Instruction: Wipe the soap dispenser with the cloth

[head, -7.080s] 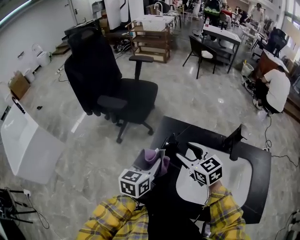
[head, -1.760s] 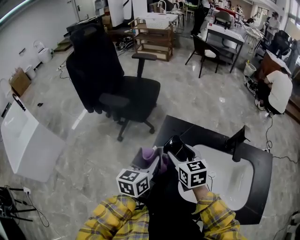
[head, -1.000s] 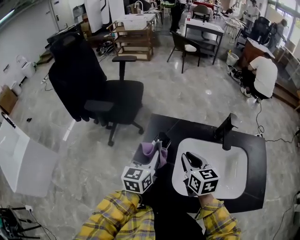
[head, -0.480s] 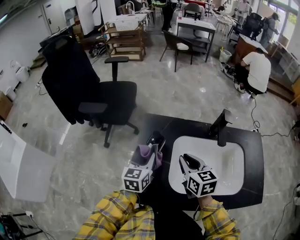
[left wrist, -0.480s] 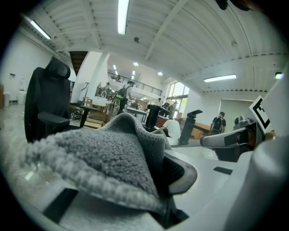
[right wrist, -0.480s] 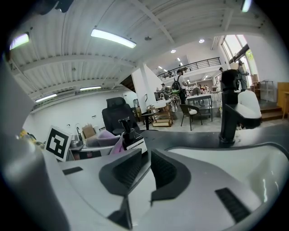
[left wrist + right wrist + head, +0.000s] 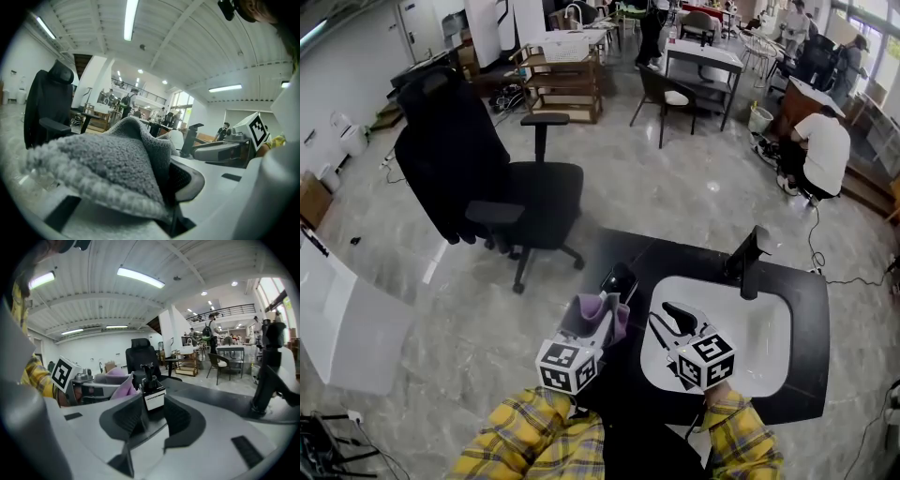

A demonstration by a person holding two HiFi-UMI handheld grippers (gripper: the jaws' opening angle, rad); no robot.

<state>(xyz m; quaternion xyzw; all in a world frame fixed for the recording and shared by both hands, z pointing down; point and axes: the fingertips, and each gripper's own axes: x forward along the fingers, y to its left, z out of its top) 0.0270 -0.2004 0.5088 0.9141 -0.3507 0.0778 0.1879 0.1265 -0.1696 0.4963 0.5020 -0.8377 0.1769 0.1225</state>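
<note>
The soap dispenser [image 7: 153, 393] stands upright, long axis vertical, pump uppermost.

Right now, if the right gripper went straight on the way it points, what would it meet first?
Probably the soap dispenser, dead ahead; depth is unclear. The right gripper has just been opening its jaws, nothing between them.

Fluffy terry cloth [image 7: 108, 161], glossy black plastic soap dispenser [image 7: 152, 391], glossy white sink [image 7: 769, 337], polished stone floor [image 7: 675, 202]
</note>
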